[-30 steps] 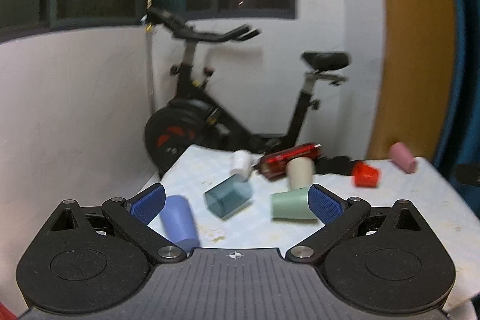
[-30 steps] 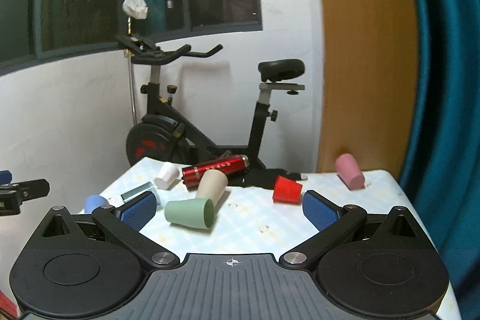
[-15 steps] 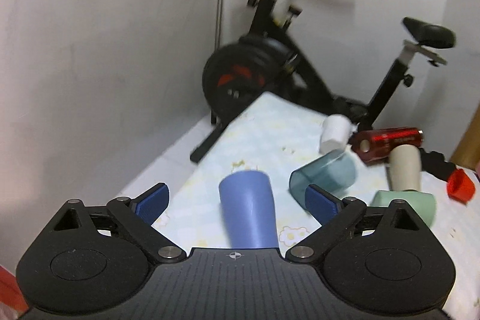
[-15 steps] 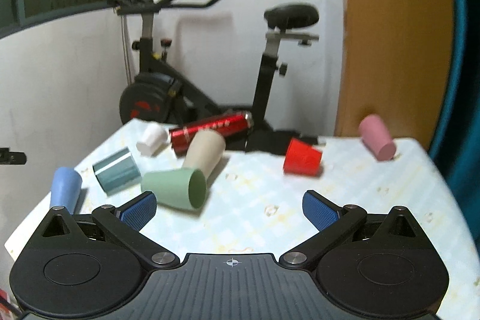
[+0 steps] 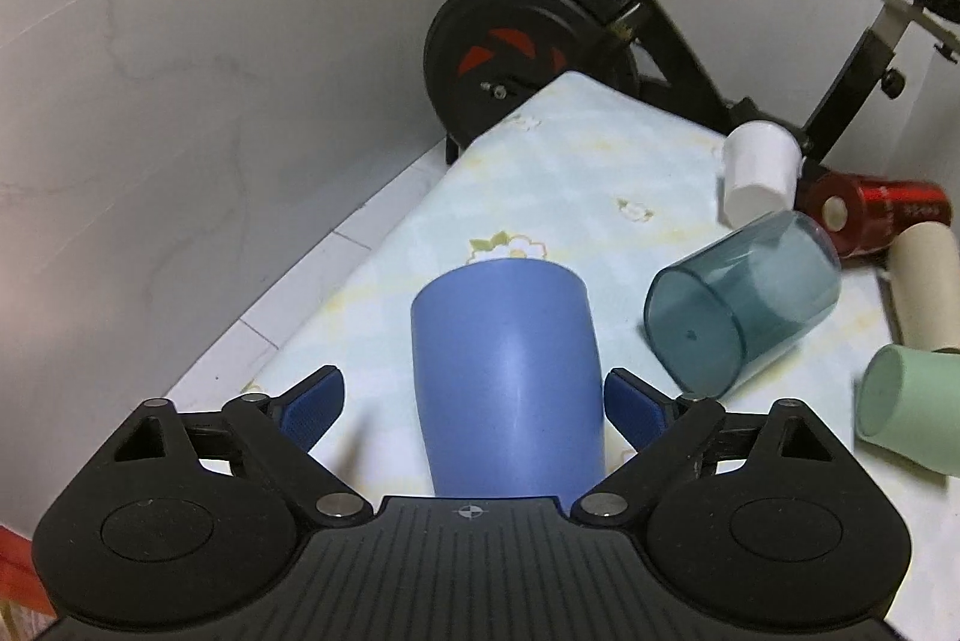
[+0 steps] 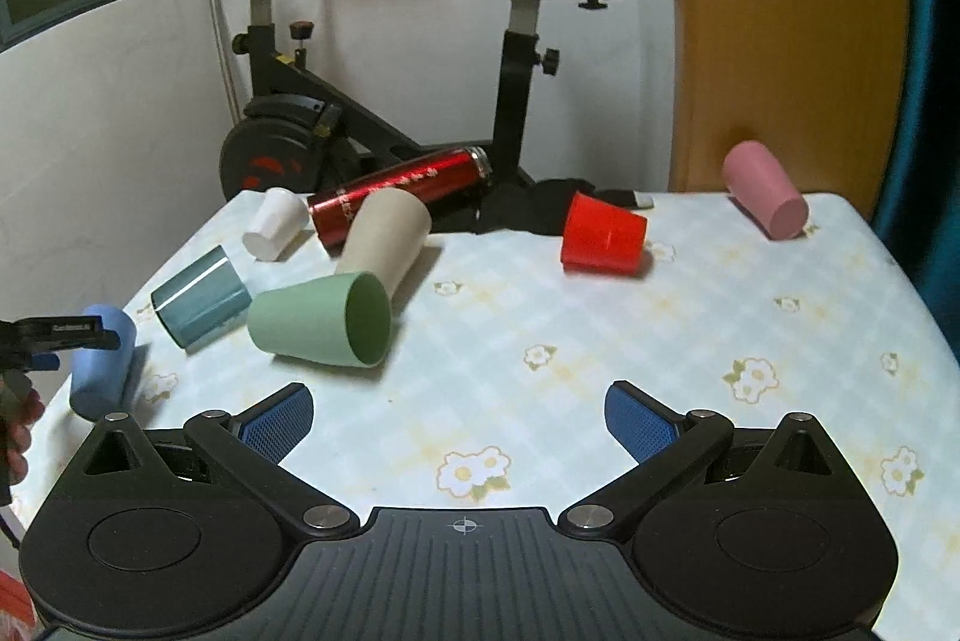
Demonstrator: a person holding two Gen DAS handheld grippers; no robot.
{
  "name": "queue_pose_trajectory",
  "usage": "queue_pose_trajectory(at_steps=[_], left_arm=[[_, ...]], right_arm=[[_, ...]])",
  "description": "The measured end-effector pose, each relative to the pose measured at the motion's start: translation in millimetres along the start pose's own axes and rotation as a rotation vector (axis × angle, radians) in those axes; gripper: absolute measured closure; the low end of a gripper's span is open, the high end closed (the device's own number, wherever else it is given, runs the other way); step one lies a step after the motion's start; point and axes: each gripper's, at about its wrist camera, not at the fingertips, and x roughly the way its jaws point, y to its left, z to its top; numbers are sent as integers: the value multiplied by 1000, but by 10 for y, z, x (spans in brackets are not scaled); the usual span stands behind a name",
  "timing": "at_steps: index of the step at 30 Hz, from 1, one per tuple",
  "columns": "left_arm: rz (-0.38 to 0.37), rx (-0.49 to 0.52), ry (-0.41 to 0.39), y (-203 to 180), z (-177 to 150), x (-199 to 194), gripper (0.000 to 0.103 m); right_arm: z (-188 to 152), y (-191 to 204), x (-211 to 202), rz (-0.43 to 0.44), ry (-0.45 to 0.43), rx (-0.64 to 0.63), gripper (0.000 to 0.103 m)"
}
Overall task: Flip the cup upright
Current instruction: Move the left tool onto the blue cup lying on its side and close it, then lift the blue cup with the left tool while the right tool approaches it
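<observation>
A blue cup [image 5: 507,377] lies on its side on the flowered table, its wide end pointing away from me. My left gripper [image 5: 474,404] is open with its jaws on either side of the cup; the right pad [image 5: 633,407] is close to the cup wall, the left pad [image 5: 312,404] stands apart. The blue cup also shows at the far left in the right wrist view [image 6: 102,368], with the left gripper [image 6: 45,341] over it. My right gripper [image 6: 459,419] is open and empty above the table's front.
Other cups lie tipped on the table [image 6: 600,341]: teal clear [image 5: 741,302], green [image 6: 321,320], beige [image 6: 387,236], white [image 5: 756,170], red [image 6: 603,236], pink [image 6: 765,197]. A red bottle [image 6: 399,194] lies at the back. An exercise bike [image 6: 312,119] stands behind. The table's left edge is beside the blue cup.
My left gripper has moved forward and down, bringing the blue cup between its open jaws. My right gripper has moved closer over the table.
</observation>
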Motion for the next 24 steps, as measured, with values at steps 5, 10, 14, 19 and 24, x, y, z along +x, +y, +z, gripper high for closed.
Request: queue_pose_trajectory(at_steps=[5, 10, 14, 19, 24], left_arm=[[11, 31, 31, -68, -39, 94, 32], [10, 104, 50, -94, -52, -8, 32], [-28, 112, 39, -150, -88, -260, 33], [-139, 148, 21, -455, -302, -802, 33], [-328, 236, 34, -1135, -646, -1161, 33]], right_arm=[[-14, -62, 53, 7, 19, 20, 0], [-44, -104, 59, 12, 26, 30, 0], [-59, -145, 6, 25, 24, 48, 0], [-72, -307, -107, 31, 8, 83, 0], [-101, -534, -223, -4, -1, 94, 0]])
